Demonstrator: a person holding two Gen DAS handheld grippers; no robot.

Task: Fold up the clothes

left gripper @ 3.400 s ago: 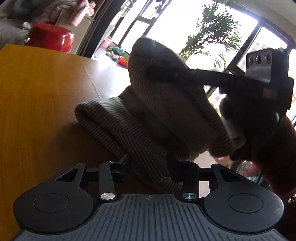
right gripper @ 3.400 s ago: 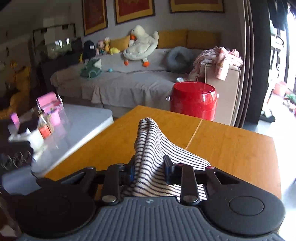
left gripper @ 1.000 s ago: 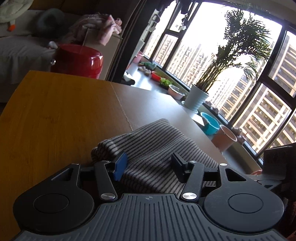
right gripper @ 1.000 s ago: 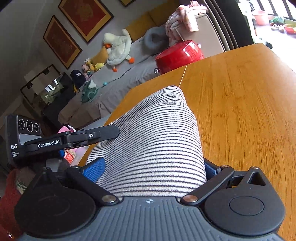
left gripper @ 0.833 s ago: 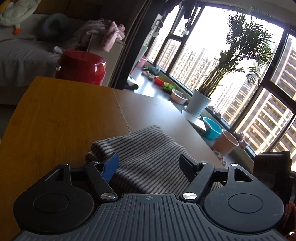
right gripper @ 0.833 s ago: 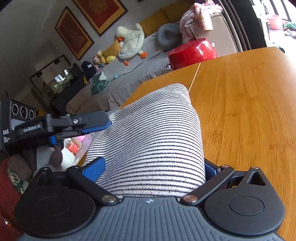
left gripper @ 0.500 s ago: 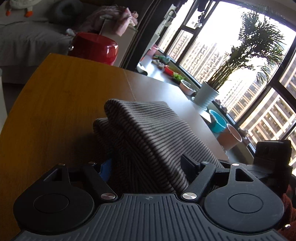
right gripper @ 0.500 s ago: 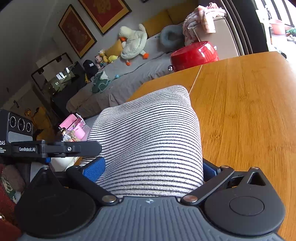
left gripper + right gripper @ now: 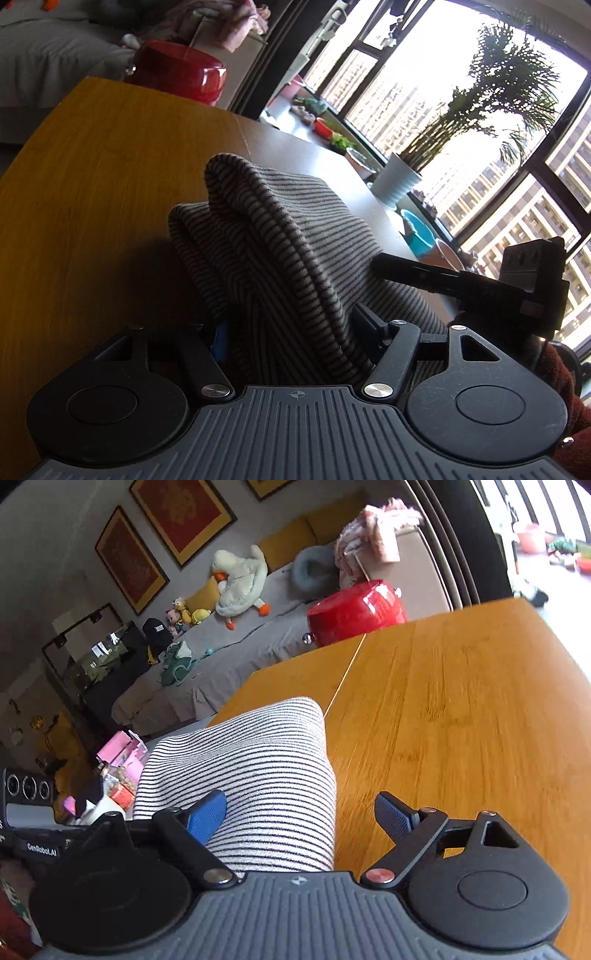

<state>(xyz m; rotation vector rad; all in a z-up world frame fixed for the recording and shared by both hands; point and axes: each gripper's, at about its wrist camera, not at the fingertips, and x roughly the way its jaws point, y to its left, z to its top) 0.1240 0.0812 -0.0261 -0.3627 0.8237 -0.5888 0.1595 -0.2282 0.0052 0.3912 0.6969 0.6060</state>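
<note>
The orange-brown wooden tabletop (image 9: 461,709) lies bare to the right of and beyond the folded white garment with thin dark stripes (image 9: 258,775), leaving wide room there as far as the far edge. The garment, a raised hump at the near left of the table, blocks the near left side. Beyond the far edge stands a glossy red round container (image 9: 356,613), off the tabletop. From the left wrist view, the black right gripper (image 9: 406,269) reaches in from the right, touching the garment's right flank, and closes that side.
</note>
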